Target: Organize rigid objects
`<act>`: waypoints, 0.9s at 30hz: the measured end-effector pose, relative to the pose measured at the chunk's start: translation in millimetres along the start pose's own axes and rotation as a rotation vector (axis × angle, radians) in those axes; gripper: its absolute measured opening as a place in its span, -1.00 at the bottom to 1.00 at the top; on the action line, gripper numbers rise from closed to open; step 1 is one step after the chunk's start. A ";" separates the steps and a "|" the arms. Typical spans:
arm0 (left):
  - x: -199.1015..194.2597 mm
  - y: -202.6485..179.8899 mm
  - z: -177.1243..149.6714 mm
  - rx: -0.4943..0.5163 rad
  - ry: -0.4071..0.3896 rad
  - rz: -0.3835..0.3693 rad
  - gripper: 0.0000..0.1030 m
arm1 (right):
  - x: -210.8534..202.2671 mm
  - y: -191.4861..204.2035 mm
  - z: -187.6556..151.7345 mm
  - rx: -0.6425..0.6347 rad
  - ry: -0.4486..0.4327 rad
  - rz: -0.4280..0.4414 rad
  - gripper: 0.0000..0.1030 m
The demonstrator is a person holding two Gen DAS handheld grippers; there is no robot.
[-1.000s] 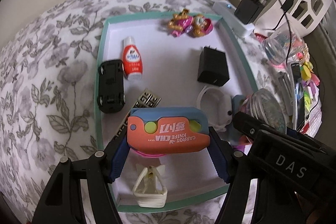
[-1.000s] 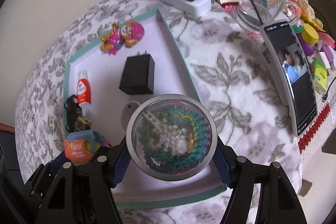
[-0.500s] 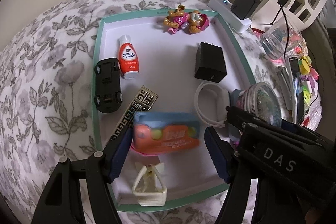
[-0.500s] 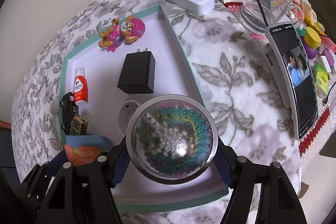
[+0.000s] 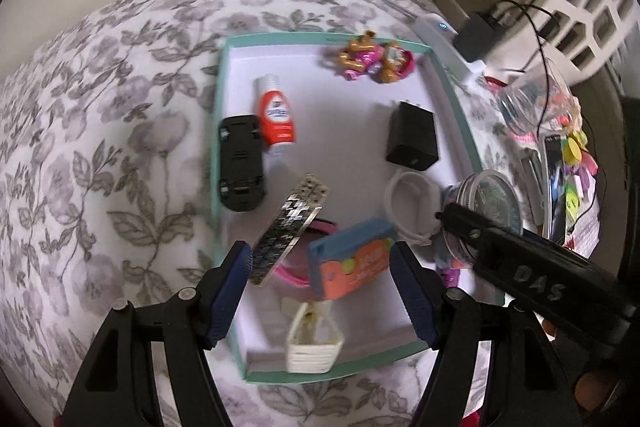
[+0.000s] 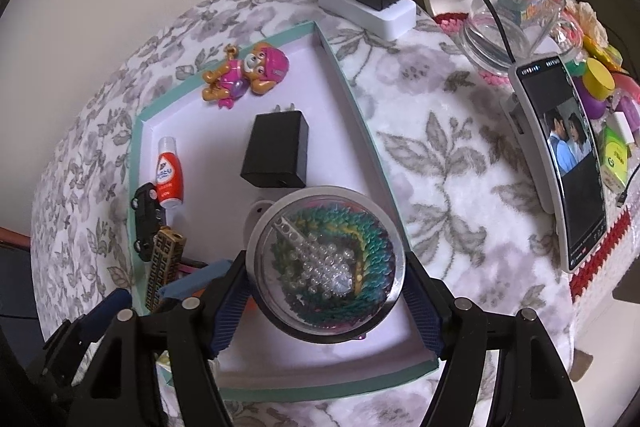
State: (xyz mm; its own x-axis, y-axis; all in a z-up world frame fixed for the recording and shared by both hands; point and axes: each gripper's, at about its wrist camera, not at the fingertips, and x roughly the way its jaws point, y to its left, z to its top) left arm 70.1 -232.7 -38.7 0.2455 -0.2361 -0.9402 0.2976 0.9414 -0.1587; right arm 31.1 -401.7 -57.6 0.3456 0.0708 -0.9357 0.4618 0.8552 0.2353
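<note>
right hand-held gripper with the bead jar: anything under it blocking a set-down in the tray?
Partly. The bead jar sits between the right hand-held gripper fingers, jaws opening, above the tray near its right wall. A white ring lies just beneath its far edge; the black charger is clear beyond.

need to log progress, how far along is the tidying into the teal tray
Mostly done: the tray already holds the toy car, red tube, black charger, pup figure and orange-and-blue box, which lies free between the open left gripper. In hand: the right gripper is opening around the bead jar over the tray. Left: letting it go.
</note>
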 end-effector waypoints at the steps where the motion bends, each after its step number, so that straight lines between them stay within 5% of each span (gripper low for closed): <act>1: -1.5 6.6 1.2 -0.022 -0.001 0.000 0.41 | -1.7 0.7 0.1 -0.004 -0.004 -0.001 0.50; 7: -16.7 41.8 6.0 -0.147 -0.036 -0.036 0.41 | -10.9 7.7 1.2 -0.031 -0.041 -0.006 0.55; 16: -38.0 79.5 5.5 -0.229 -0.104 0.035 0.41 | -19.8 26.6 -5.1 -0.109 -0.097 -0.024 0.79; 22: -43.0 92.3 -3.2 -0.231 -0.125 0.093 0.65 | -22.4 38.4 -10.1 -0.155 -0.123 -0.032 0.95; 27: -48.0 104.3 -9.4 -0.252 -0.151 0.123 0.66 | -23.6 45.9 -14.0 -0.183 -0.136 -0.044 0.99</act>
State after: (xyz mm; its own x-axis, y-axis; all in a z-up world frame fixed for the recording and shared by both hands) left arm 80.7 -120.9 -13.0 0.4050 -0.1318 -0.9048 0.0235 0.9907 -0.1338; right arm 32.7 -356.9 -28.4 0.4409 -0.0280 -0.8971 0.3276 0.9356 0.1318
